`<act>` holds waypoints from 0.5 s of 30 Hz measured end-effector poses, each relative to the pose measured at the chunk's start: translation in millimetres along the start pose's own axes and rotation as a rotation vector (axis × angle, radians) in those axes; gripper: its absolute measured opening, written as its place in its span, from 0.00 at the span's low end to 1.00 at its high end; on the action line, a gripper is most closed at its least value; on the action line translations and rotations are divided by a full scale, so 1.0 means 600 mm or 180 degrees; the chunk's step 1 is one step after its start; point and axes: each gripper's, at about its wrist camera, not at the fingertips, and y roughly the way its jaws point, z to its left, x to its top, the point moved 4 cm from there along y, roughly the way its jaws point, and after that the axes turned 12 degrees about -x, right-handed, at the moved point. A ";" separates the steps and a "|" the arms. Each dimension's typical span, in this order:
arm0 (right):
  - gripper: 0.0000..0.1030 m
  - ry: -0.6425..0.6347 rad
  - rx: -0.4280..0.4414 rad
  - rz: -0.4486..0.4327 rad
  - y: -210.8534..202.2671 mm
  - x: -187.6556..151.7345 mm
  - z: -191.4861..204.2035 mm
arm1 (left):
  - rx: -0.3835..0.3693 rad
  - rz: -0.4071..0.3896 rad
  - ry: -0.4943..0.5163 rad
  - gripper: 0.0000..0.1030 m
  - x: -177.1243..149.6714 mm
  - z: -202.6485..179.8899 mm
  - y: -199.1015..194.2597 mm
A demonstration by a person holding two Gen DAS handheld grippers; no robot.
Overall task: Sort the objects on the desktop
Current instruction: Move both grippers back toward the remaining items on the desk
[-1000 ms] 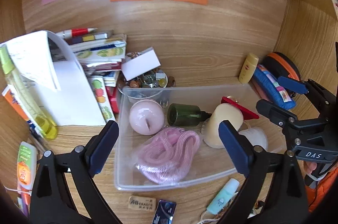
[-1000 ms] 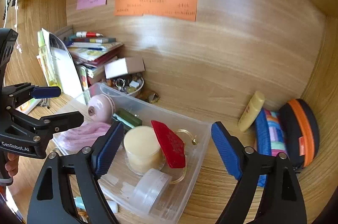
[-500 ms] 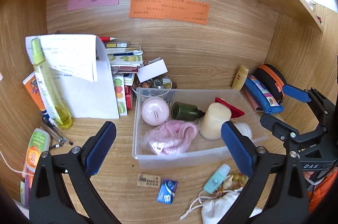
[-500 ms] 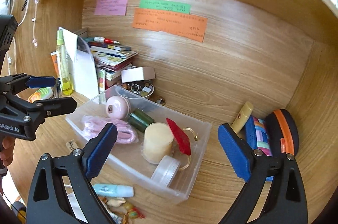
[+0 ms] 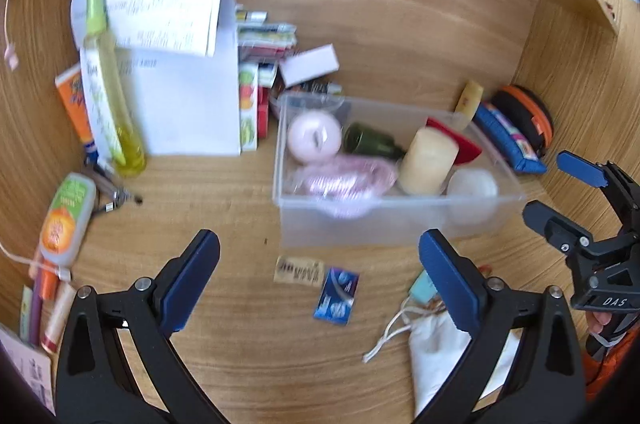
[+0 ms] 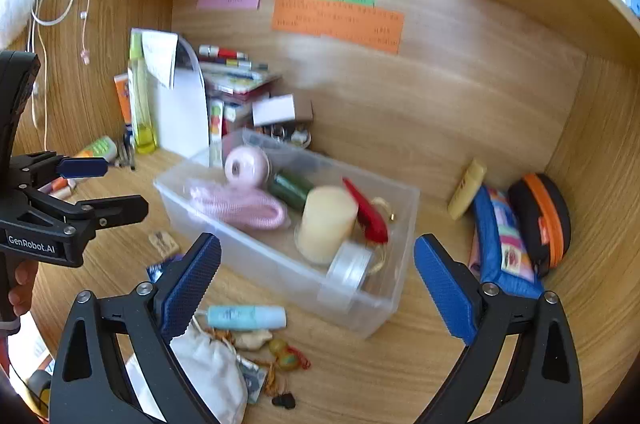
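Currently the left gripper stands with its blue-padded jaws wide apart and nothing between them, hovering over the wooden desk surface just in front of the clear plastic rectangular bin. The right gripper has just been opening its jaws; they now stand wide apart with nothing clamped, the near corner of the bin showing between them. Inside the bin lie a pale pink round ball-shaped object, a dark green glass bottle, a coiled pink cord, a cream cylindrical candle, a red flat piece and a small clear round jar. On the desk in front of the bin rest a tan eraser, a blue foil packet, a light blue tube and a white drawstring pouch. A yellow spray bottle stands upright left of the bin, beside white paper sheets. A blue pencil case and an orange-trimmed black pouch sit in the right corner.
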 end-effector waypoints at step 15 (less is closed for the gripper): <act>0.94 0.0146 0.0082 0.0423 0.027 -0.105 -0.016 | 0.0106 0.0426 0.0222 0.98 -0.071 0.013 0.067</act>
